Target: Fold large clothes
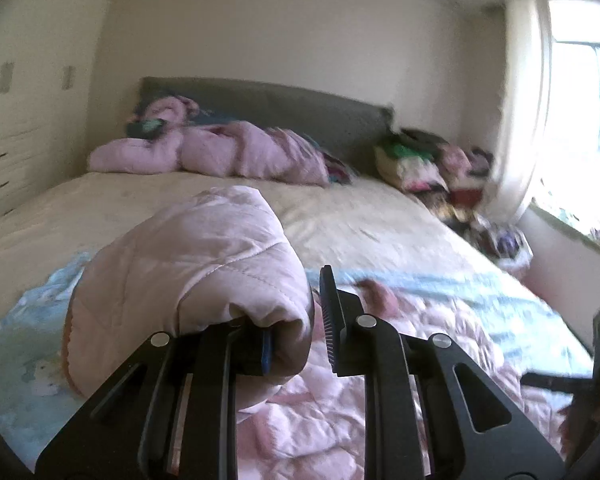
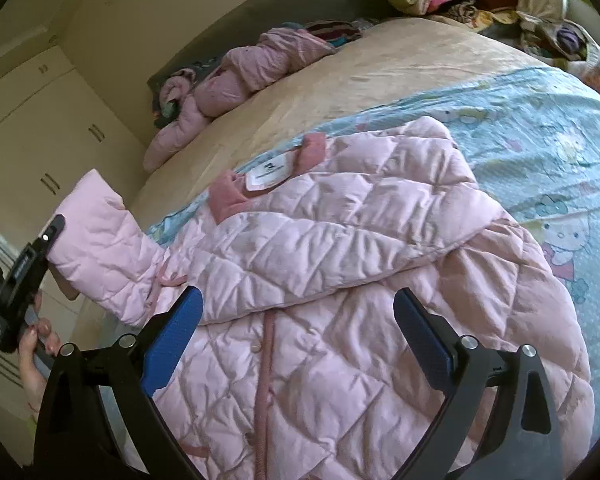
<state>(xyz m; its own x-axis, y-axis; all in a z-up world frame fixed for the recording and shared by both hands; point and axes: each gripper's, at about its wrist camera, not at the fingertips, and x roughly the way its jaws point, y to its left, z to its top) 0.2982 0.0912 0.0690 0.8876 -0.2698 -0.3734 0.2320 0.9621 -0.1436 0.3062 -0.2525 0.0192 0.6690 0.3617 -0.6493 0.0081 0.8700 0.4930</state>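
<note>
A pink quilted coat (image 2: 340, 264) lies spread on the bed (image 2: 340, 80), on a pale blue cartoon-print sheet (image 2: 540, 140). Its shell is puffy, stitched in diamonds, softly creased, with a darker pink collar (image 2: 228, 196) and a white label (image 2: 266, 174) just inside the neck. A dark pink placket with small round snaps runs down the front. One sleeve is folded across the chest, lying on the body. The other sleeve (image 2: 100, 248) is lifted off the bed at the coat's side, its cuff end pinched in the left gripper (image 1: 296, 332): the jaws are nearly closed on the padded fabric, which bulges round over one finger in the left wrist view. A hand (image 2: 34, 360) grips that tool's handle.

The right gripper (image 2: 298, 340) hovers over the coat's lower front, its blue-padded jaws spread wide and holding nothing.

Beyond the blue sheet the bed is covered in a smooth cream spread. A second, mauve padded garment (image 1: 220, 152) lies crumpled near the grey upholstered headboard (image 1: 284, 108). A heap of mixed clothes (image 1: 428, 160) sits at the bed's far corner, beside a white curtain (image 1: 520, 120) and a bright window (image 1: 588, 96). Cream wardrobe doors (image 2: 40, 140) with short bar handles stand on the other side, and the walls are plain
</note>
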